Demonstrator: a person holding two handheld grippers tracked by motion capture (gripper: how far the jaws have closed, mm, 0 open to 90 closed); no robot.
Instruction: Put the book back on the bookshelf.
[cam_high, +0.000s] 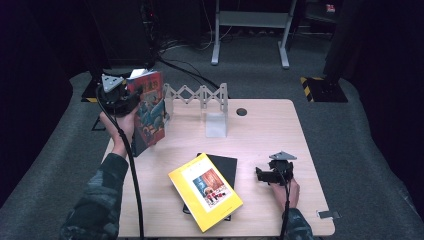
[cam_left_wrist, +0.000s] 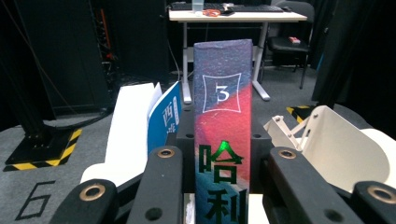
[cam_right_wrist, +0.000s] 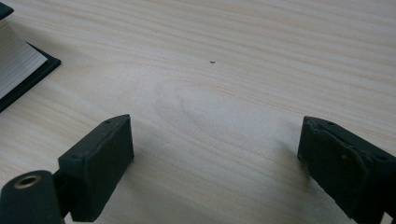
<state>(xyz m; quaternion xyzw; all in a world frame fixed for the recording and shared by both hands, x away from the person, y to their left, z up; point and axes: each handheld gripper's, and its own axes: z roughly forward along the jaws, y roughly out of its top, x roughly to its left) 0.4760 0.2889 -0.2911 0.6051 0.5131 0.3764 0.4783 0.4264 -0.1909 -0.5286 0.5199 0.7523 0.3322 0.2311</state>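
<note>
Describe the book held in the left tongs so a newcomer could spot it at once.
Start at the wooden table and go to its far left corner, by the zigzag metal rack. There the left tongs hold a book upright, clamped at its spine. Unlike the yellow book lying flat, it has a red-and-blue cover and a 3 on the spine.

Book (cam_high: 151, 111): red-blue cover, spine (cam_left_wrist: 223, 135) marked "3" w/ green characters; stood upright, clamped above table's left edge, off the surface.
</note>
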